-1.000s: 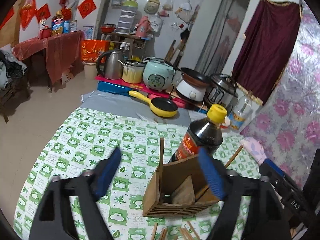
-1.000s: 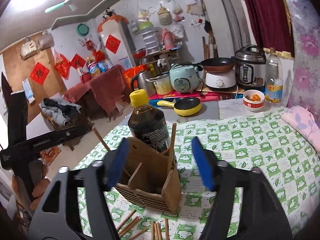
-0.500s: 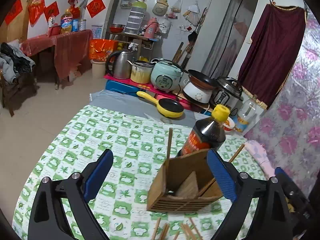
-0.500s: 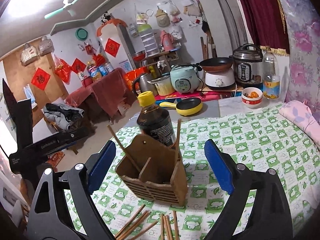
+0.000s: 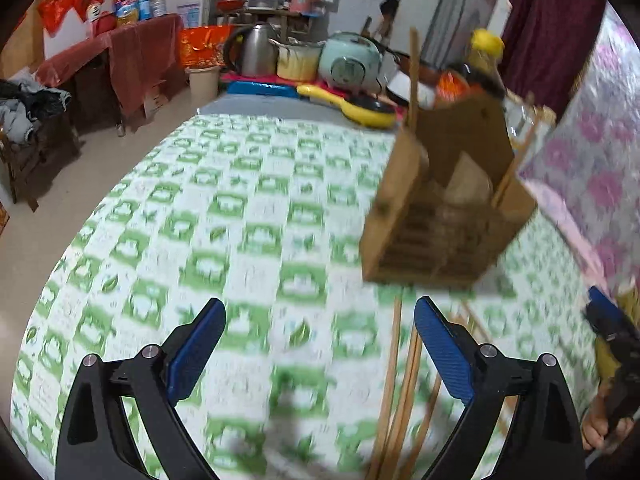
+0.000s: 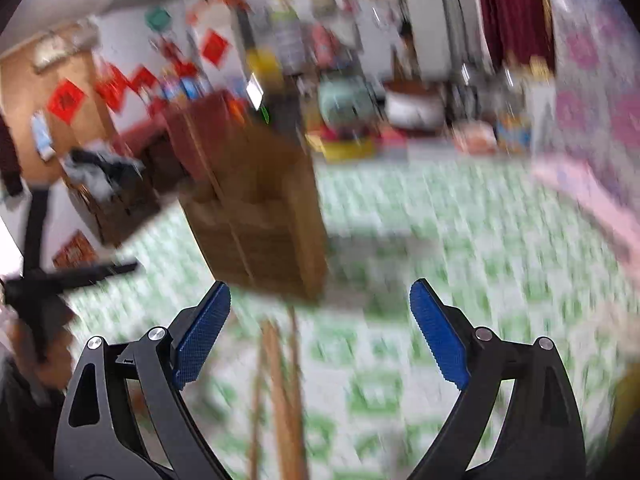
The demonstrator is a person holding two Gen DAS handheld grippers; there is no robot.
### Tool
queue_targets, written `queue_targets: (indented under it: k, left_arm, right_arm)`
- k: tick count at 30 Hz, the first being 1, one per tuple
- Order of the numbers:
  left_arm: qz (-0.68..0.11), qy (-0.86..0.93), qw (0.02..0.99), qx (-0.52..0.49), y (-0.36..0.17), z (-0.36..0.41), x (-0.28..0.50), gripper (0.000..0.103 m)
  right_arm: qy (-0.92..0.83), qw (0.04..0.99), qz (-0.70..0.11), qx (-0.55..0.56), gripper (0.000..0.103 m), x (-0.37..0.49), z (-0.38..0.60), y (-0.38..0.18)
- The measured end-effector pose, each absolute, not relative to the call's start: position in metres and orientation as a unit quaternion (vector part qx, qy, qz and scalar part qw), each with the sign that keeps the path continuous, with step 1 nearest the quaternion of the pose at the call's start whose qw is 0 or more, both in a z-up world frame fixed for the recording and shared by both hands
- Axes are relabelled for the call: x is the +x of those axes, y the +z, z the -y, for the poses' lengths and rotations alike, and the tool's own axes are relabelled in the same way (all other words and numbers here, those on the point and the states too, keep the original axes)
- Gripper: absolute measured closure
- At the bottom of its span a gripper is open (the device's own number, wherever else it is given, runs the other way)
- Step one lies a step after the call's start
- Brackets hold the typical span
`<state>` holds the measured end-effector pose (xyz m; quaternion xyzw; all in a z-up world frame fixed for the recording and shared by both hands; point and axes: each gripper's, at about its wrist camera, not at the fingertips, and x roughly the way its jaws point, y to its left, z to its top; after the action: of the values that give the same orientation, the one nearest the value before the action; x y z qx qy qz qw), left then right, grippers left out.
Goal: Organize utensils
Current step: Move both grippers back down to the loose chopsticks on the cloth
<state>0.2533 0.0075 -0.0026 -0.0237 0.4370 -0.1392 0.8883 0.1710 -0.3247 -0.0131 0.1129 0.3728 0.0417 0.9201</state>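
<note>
Hand-held gripper (image 5: 320,344), ribbed blue pads spread, above slim wooden chopsticks (image 5: 400,392).

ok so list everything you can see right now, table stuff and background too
wooden utensil holder: one, brown, on the table's right side, a few chopsticks standing in it
loose chopsticks: several, wooden, lying on the cloth in front of the holder; count blurred
sauce bottle: one, dark with yellow cap, behind the holder
tablecloth: one, green and white check, covering the table
yellow pan: one, beyond the table's far edge
rice cooker: one, pale green, by the wall
kettle: one, steel, left of a pale yellow pot
curtain: one, dark red, upper right
left gripper: black with blue pads, open, empty
right gripper: black with blue pads, open, empty
</note>
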Motion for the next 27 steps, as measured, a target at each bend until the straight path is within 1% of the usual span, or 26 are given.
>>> queue_targets:
  k: [3,5,8,12,15,19,27]
  left_arm:
    - [-0.431,-0.134,0.892,0.013,-0.009,-0.005,0.232,0.010]
    - [-0.435,-0.142,0.889,0.019,-0.013,-0.004,0.224,0.010]
    - [-0.458,-0.161,0.873,0.041,-0.029,0.001,0.208,0.010]
    - [-0.477,-0.177,0.859,0.061,-0.045,0.004,0.192,0.010]
    - [-0.505,-0.172,0.842,0.080,-0.059,0.007,0.192,0.010]
    - [-0.526,-0.176,0.829,0.066,-0.068,0.004,0.198,0.010]
    - [-0.528,-0.141,0.836,0.052,-0.070,-0.009,0.206,0.009]
  right_arm:
    - [0.042,0.912,-0.391,0.118,0.015,0.156,0.332,-0.026]
    - [0.043,0.913,-0.388,0.118,0.015,0.148,0.335,-0.026]
    - [0.054,0.914,-0.383,0.125,0.015,0.138,0.337,-0.025]
    - [0.064,0.907,-0.399,0.119,0.015,0.123,0.338,-0.036]
    - [0.069,0.905,-0.405,0.112,0.015,0.116,0.334,-0.039]
    - [0.071,0.903,-0.411,0.102,0.015,0.112,0.331,-0.041]
    - [0.056,0.903,-0.414,0.102,0.015,0.112,0.334,-0.043]
